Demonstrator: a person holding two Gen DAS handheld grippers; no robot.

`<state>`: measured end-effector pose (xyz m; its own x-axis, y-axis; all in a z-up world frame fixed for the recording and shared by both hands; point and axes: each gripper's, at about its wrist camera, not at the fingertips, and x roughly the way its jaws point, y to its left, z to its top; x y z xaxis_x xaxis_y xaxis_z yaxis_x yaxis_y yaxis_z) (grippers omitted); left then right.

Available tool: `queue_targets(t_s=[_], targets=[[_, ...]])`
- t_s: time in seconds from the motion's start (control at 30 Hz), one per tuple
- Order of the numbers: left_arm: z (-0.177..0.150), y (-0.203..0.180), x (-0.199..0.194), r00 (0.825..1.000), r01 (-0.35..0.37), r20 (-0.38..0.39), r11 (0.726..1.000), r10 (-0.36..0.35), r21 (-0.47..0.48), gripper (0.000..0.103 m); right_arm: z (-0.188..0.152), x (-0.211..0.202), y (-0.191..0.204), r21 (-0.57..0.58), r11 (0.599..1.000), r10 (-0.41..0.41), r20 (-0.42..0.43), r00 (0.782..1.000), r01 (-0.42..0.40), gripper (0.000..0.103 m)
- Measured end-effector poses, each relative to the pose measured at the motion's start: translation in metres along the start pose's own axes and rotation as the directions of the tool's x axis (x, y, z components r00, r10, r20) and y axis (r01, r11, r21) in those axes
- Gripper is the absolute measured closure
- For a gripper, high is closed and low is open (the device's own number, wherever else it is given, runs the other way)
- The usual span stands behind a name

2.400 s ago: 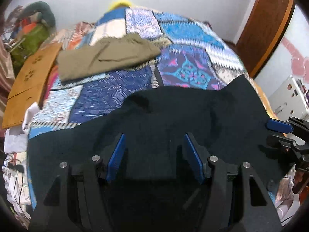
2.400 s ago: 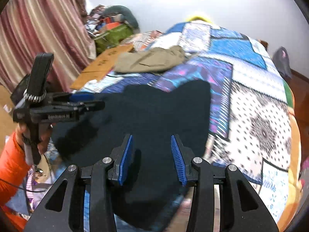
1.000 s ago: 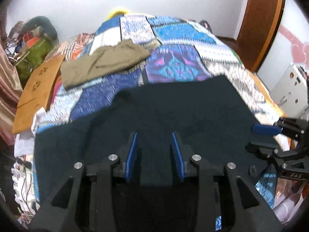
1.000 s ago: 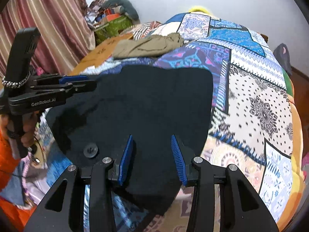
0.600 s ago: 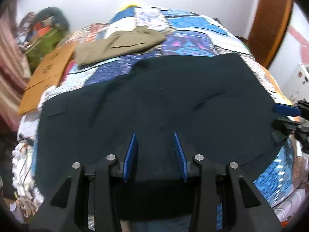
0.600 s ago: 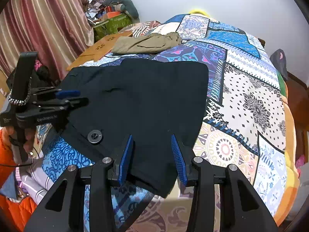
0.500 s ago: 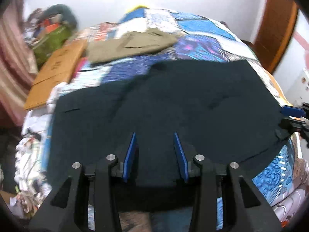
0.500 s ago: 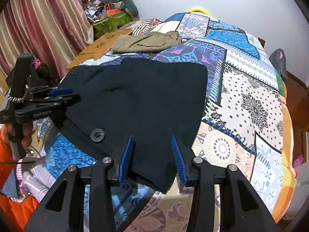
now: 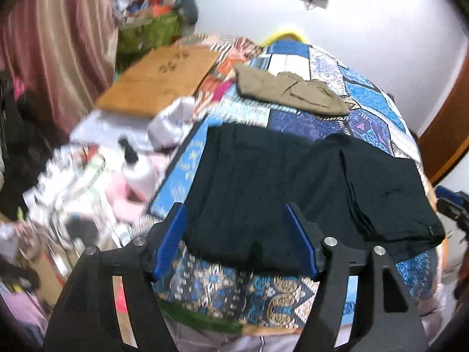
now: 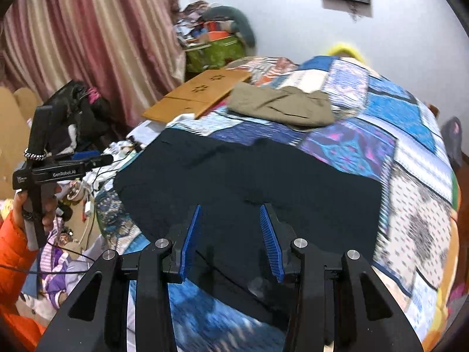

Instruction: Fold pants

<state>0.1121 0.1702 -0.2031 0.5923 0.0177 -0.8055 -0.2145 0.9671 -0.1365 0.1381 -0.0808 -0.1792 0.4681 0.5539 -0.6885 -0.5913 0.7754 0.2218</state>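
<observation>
The black pants point(image 9: 263, 187) lie spread on the patchwork quilt point(image 9: 366, 108), with a folded layer along their right side. My left gripper point(image 9: 237, 234) hangs over their near left edge. Its jaws are opening wide, and the cloth lies below them without being pinched. In the right wrist view the black pants point(image 10: 249, 176) fill the middle. My right gripper point(image 10: 231, 237) hovers over their near edge with its blue pads apart and nothing clamped. The left gripper point(image 10: 88, 161) shows at the far left, held by a hand in an orange sleeve point(image 10: 14, 252).
Olive-brown pants point(image 9: 290, 94) lie folded further up the bed. A cardboard sheet point(image 9: 161, 85) leans off the bed's left side. Left of the bed are a white bottle point(image 9: 137, 170), cables and clutter, with a striped curtain point(image 10: 88, 44) behind. A wooden door point(image 9: 448, 135) stands right.
The left gripper has swung leftward to the pants' left edge and its jaws have spread much wider. The right gripper has moved over the pants, its gap unchanged.
</observation>
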Motion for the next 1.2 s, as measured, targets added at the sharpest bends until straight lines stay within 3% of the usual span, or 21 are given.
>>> queue_targets(t_s=[0.07,0.23,0.37,0.43,0.67,0.9,0.97,1.07,1.2], targets=[[-0.009,0.014,0.010,0.998,0.039,-0.042,0.997,-0.042,-0.066,0.035,0.002,0.015,0.010,-0.019,1.000,0.014,-0.015,1.000,-0.015,0.065],[-0.031,0.025,0.034,0.993,0.037,-0.103,0.989,-0.052,-0.142,0.035,-0.002,0.047,0.023,-0.037,0.999,0.029,-0.080,0.996,-0.032,0.065],[-0.047,0.031,0.054,0.975,0.121,-0.153,0.959,-0.163,-0.256,0.035,-0.012,0.070,0.023,-0.031,0.999,0.027,-0.154,0.988,-0.032,0.065],[-0.050,0.032,0.059,0.967,0.167,-0.143,0.945,-0.213,-0.279,0.035,-0.018,0.076,0.020,-0.029,0.999,0.030,-0.174,0.984,-0.035,0.065],[-0.046,0.031,0.073,0.955,0.224,-0.120,0.923,-0.272,-0.312,0.032,-0.021,0.073,0.021,-0.020,0.999,0.044,-0.162,0.986,-0.048,0.065],[-0.030,0.034,0.084,0.960,0.209,-0.104,0.916,-0.258,-0.342,0.032,-0.022,0.074,0.020,-0.011,0.998,0.056,-0.158,0.986,-0.058,0.065],[-0.025,0.033,0.086,0.967,0.189,-0.100,0.921,-0.236,-0.341,0.038,-0.022,0.074,0.019,-0.010,0.998,0.058,-0.157,0.986,-0.061,0.065],[-0.021,0.032,0.087,0.980,0.135,-0.100,0.941,-0.174,-0.310,0.059,-0.023,0.075,0.018,-0.006,0.998,0.063,-0.154,0.986,-0.064,0.065],[-0.015,0.022,0.083,0.989,0.101,-0.077,0.965,-0.123,-0.240,0.074,-0.022,0.074,0.018,0.002,0.998,0.067,-0.149,0.987,-0.067,0.065]])
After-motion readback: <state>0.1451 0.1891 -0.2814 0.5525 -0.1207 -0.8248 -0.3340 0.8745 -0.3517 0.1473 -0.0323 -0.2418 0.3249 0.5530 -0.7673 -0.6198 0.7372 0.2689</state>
